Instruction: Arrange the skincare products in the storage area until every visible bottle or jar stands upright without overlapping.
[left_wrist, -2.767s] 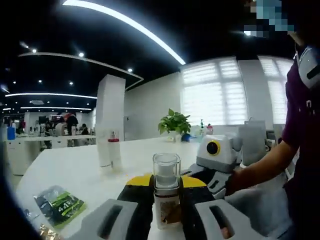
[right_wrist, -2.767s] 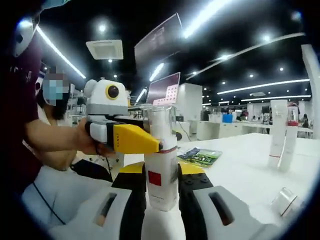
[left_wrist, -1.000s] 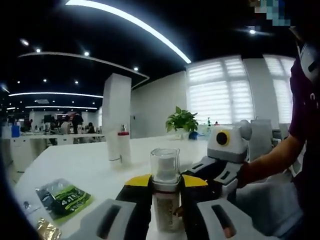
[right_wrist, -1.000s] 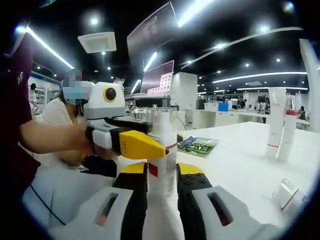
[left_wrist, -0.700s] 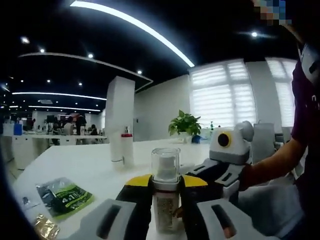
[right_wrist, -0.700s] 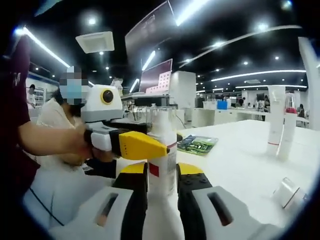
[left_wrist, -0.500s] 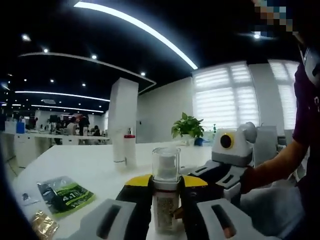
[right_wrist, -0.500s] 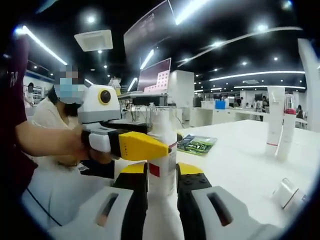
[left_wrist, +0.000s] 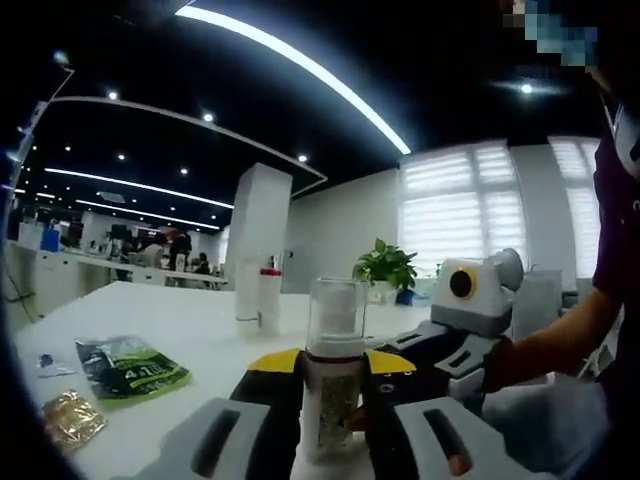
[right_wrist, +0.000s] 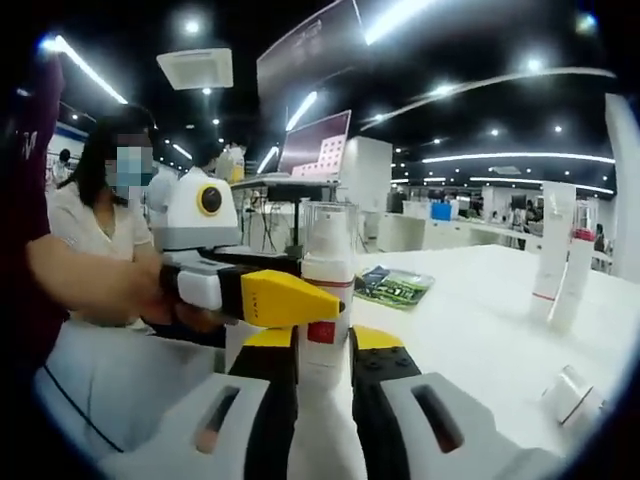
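I hold the spray bottle (left_wrist: 333, 375) upright over the white table (left_wrist: 190, 335), both grippers clamped on it. My left gripper (left_wrist: 333, 440) grasps its body; my right gripper (right_wrist: 323, 395) closes on it from the other side. It has a clear cap, a white body with a red band and a red square (right_wrist: 322, 332). Beyond it on the table stand two white tubes (right_wrist: 560, 262), with a green sachet (left_wrist: 130, 365) nearby.
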